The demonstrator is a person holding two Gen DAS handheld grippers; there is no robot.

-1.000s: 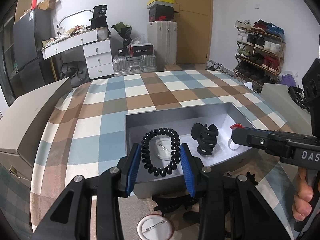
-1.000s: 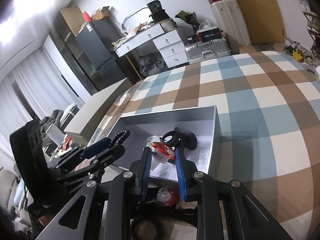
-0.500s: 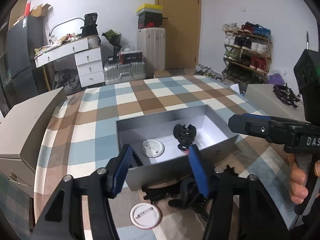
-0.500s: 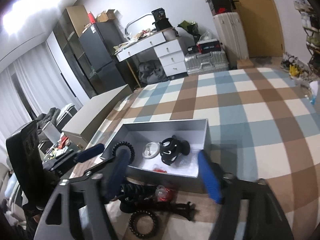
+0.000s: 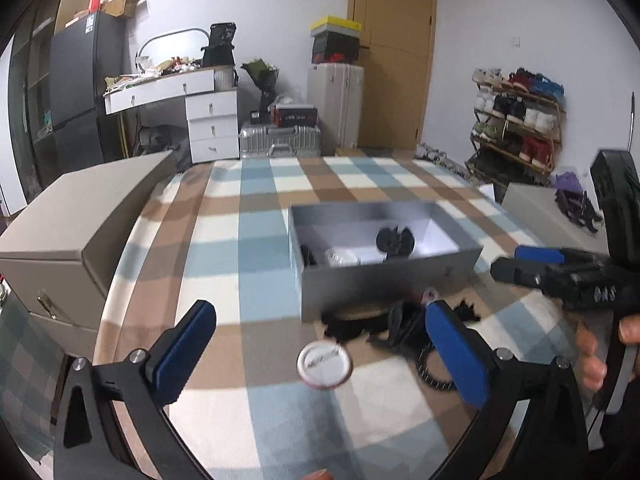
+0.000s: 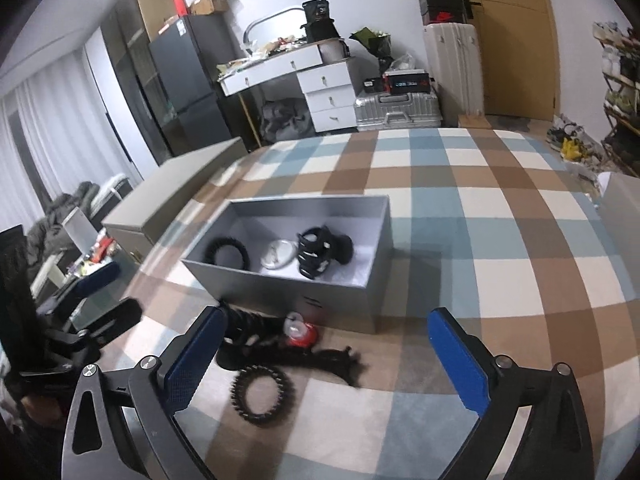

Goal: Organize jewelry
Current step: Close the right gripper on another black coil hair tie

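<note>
A grey open box (image 6: 280, 290) stands on the checked cloth. In it lie a black coil hair tie (image 6: 226, 252), a white round badge (image 6: 277, 254) and a black claw clip (image 6: 320, 252). In front of the box lie a red-and-white piece (image 6: 298, 332), another black coil tie (image 6: 262, 394) and a heap of black clips (image 6: 336, 362). My right gripper (image 6: 326, 314) hovers over this heap, jaws opening wide, nothing between them. My left gripper (image 5: 319, 308) is also opening and holds nothing. It hangs above a white badge (image 5: 324, 365) in front of the box (image 5: 380, 284).
A beige chest (image 5: 80, 220) stands against the table's left side. The right gripper (image 5: 560, 276) and a hand appear at the right of the left wrist view. Behind the table are a white desk, suitcases and a shoe rack (image 5: 516, 120).
Both grippers went from shut to wide open and drew back from the box. The left one let go of the black coil tie in the box, and the right one let go of its red piece.
</note>
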